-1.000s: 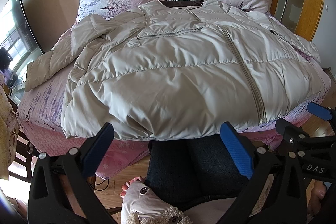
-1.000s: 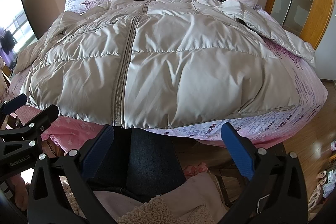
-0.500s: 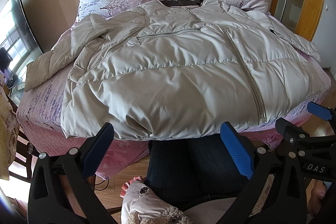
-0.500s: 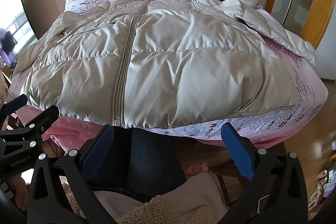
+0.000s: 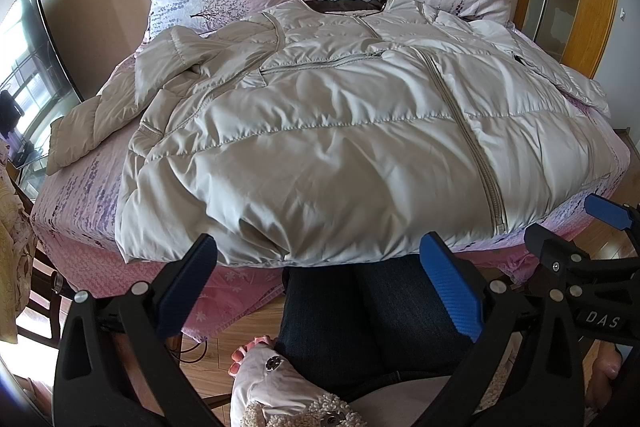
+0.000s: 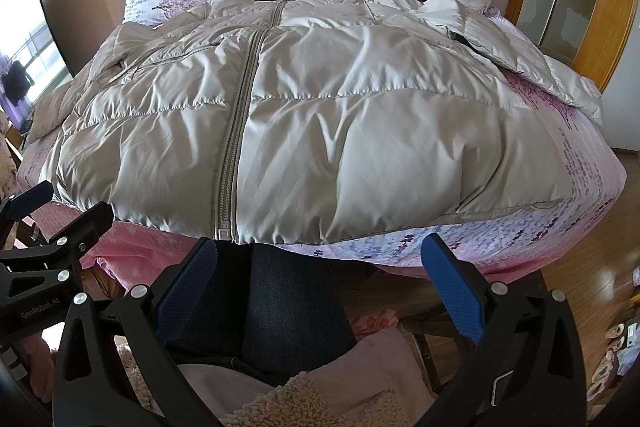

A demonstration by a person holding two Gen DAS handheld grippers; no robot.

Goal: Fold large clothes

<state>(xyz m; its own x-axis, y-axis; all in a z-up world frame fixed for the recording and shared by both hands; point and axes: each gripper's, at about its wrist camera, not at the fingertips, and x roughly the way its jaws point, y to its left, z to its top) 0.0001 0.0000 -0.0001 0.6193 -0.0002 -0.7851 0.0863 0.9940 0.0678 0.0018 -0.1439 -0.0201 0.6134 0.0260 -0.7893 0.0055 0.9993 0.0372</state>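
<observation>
While the left claw (image 5: 316,287) hangs wide open and empty, a pale puffy jacket (image 5: 340,147) lies zipped and face up on the pink bed (image 5: 76,195) just ahead of its fingers, one sleeve (image 5: 100,111) sprawled far to the claw's left. From the right wrist, the right claw (image 6: 320,287) also gapes wide, holding nothing, with the jacket's hem (image 6: 360,231) just beyond its tips. The slick, thick fabric could slip from a shallow pinch, or slide off the bed edge.
</observation>
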